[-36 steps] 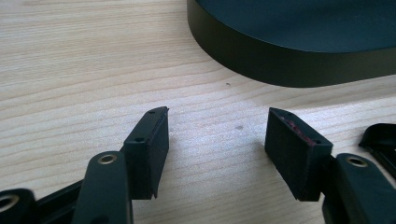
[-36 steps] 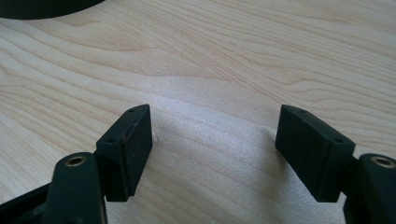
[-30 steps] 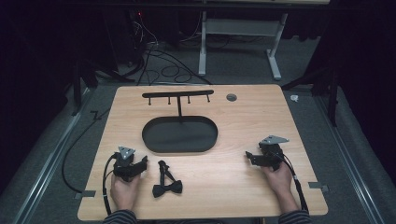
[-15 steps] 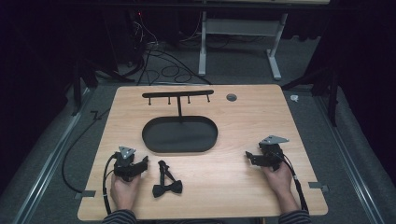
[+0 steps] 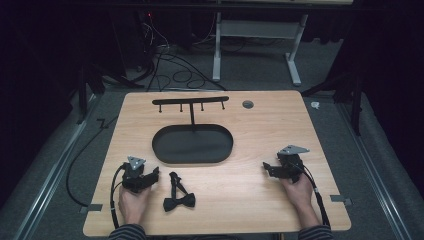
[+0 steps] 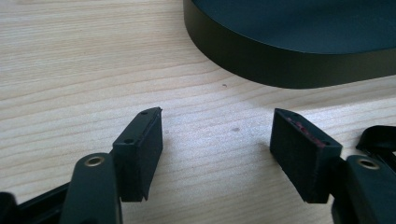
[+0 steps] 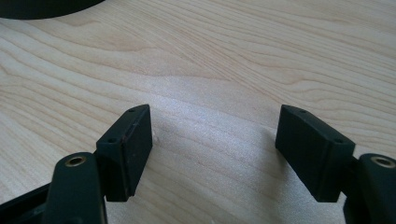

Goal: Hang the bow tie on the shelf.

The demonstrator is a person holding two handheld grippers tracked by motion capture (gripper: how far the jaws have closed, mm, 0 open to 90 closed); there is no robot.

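Lying flat on the tabletop (image 5: 250,200), near its near edge and left of centre, is a black bow tie (image 5: 178,196) with its strap running away toward the far side. It sits just to the right of the left gripper (image 5: 150,176), whose fingers (image 6: 140,149) are spread wide with nothing between them; a black bit at the right edge of the left gripper view may be part of the strap, though I cannot tell for sure. The right gripper (image 5: 268,167) rests well apart at the near right, its fingers (image 7: 128,149) likewise released over bare wood.

Judging by its look, the bow tie should be light, soft and floppy: it will sag and swing once lifted, but is not fragile. The knot at the middle of the bow seems the firmest place to pinch; the thin strap would be easier to slip under but may slide through the pads.

Just beyond the bow tie stands a black oval tray (image 5: 192,144) with a raised wall, and from its far side rises a post carrying a hook bar (image 5: 190,102). The tray wall stands between the bow tie and the hooks, so a dangling strap could catch on it. A small grey disc (image 5: 247,104) lies far right of the bar.
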